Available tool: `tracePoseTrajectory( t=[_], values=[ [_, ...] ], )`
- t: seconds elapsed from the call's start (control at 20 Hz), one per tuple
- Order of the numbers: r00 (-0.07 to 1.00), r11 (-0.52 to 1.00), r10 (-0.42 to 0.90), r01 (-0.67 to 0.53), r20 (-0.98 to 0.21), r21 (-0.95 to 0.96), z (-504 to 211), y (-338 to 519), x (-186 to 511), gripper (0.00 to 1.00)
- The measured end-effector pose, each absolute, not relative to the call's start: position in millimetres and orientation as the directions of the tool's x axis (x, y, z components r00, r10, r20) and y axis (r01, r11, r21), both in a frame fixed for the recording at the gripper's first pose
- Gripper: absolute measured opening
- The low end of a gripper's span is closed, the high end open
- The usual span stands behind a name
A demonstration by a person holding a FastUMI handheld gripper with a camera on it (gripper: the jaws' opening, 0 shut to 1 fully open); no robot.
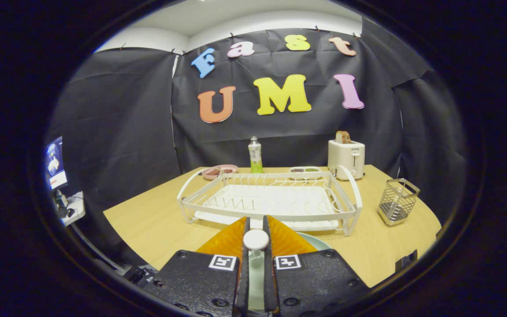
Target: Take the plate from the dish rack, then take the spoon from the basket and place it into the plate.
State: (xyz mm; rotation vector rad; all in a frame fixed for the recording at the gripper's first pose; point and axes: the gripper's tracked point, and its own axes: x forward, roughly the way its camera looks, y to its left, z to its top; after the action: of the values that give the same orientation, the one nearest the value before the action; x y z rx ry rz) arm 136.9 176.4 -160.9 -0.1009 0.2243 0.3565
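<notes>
My gripper (256, 241) is shut on a white spoon (256, 239), whose rounded end shows between the two fingertips. Right below and just ahead of the fingers lies a pale green plate (316, 241) on the wooden table, in front of the dish rack. Most of the plate is hidden by the fingers; a strip of it shows in the gap between them. The white wire dish rack (269, 200) stands beyond the fingers with no dishes in it. The metal mesh basket (397, 201) stands to the right of the rack and looks empty.
Behind the rack are a pink bowl (219, 171), a green bottle (255, 155), a small white dish (305, 170) and a white toaster (346, 157) holding bread. The table's near edge (139, 244) runs left of the fingers; a screen (55, 163) stands off the table at far left.
</notes>
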Motion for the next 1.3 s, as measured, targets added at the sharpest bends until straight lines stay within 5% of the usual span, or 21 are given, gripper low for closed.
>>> tracePoseTrajectory(
  t=[0.6, 0.75, 0.95, 1.3],
  values=[
    [0.907, 0.987, 0.158, -0.153, -0.389, 0.043, -169.6, 125.4, 152.9, 0.3],
    [0.93, 0.988, 0.151, -0.152, -0.336, 0.023, -152.5, 118.8, 144.1, 0.74],
    [0.953, 0.989, 0.123, -0.14, -0.278, -0.039, -127.9, 105.8, 119.3, 0.99],
    [0.985, 0.992, 0.119, -0.123, -0.127, -0.023, -65.9, 83.6, 58.3, 1.0]
  ],
)
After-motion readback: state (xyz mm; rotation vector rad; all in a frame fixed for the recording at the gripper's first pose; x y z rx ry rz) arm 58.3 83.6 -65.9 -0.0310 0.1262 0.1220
